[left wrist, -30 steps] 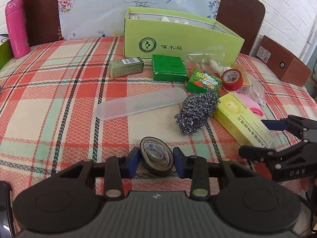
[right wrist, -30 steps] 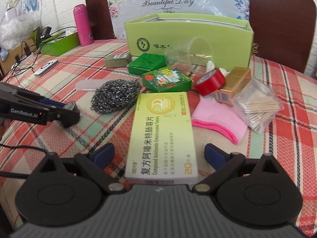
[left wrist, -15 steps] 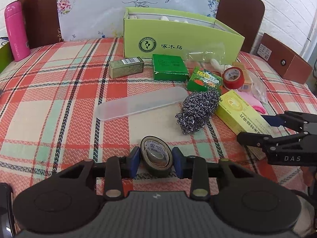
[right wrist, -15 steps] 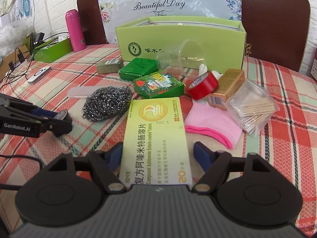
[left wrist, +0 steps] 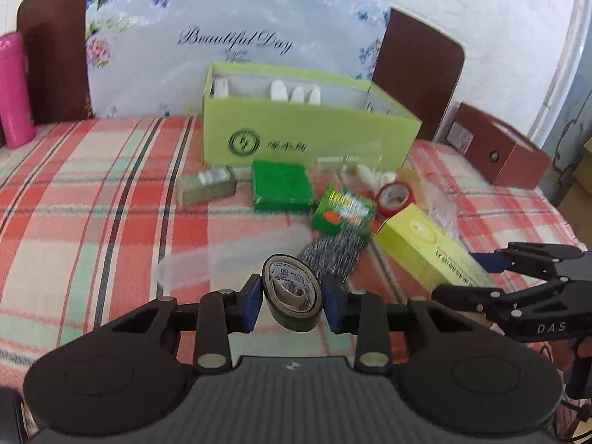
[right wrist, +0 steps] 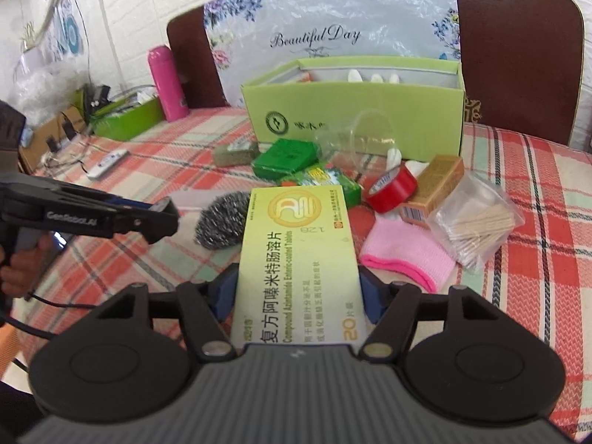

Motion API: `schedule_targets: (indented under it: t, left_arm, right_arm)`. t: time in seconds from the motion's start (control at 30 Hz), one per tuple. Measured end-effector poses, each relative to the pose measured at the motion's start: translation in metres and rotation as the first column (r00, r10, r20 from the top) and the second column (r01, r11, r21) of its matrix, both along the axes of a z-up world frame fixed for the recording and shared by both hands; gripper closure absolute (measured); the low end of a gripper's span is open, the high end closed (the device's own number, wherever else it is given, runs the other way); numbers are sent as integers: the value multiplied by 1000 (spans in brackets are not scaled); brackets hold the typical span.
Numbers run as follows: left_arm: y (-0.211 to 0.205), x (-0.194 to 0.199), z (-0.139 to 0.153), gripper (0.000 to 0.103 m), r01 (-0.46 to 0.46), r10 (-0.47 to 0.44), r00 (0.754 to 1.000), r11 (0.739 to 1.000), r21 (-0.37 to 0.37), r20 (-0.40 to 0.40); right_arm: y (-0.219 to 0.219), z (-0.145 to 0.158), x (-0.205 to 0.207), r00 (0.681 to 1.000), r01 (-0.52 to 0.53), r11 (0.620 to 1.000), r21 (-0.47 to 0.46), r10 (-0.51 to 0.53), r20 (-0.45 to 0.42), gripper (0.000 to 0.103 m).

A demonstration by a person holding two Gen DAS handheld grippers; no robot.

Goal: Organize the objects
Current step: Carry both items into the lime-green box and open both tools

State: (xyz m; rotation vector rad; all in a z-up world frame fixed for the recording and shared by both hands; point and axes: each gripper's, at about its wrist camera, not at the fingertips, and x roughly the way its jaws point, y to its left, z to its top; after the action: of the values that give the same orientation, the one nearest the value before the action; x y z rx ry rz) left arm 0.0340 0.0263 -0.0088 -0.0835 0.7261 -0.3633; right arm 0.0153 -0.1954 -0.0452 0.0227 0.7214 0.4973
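Observation:
My left gripper is shut on a black tape roll and holds it above the plaid tablecloth. My right gripper is shut on a yellow-green medicine box, lifted off the cloth; that box also shows in the left wrist view. An open green cardboard box stands at the back with white items inside, and shows in the right wrist view.
On the cloth lie a steel scourer, a clear plastic lid, green packets, a red tape roll, a pink cloth, a toothpick bag, a clear cup. A pink flask stands far left.
Both grippers closed and rose: the left lifted the black tape roll off the cloth, the right clamped the medicine box and lifted it.

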Motion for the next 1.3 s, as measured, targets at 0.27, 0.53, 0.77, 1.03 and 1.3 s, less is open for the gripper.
schedule_targets:
  t: [0.27,0.53,0.77,1.03,1.3]
  left_arm:
    - [-11,31,41,67,28,-25,993,999,-20,118]
    - [-18,98,67,67,-43,55,985,996,-80,163]
    - [-25,160,82,67,-113,131,973,988,-104,188]
    - [-28,209,73,66,-171,197,960,975,-139,201]
    - [-23,204,32,21,-177,182,968,983,-43,170]
  right_arm:
    - [-10,37,24,997,15,997,74,-20,71,38]
    - [-6,55,78,988,65,993,94,-77,135,38]
    - [8,58,145,969,163,984,67,-172,179,38]
    - [24,40,206,942,248,966,78,-259,212,37]
    - [28,-4,219,950,242,970,18,-241,198,9]
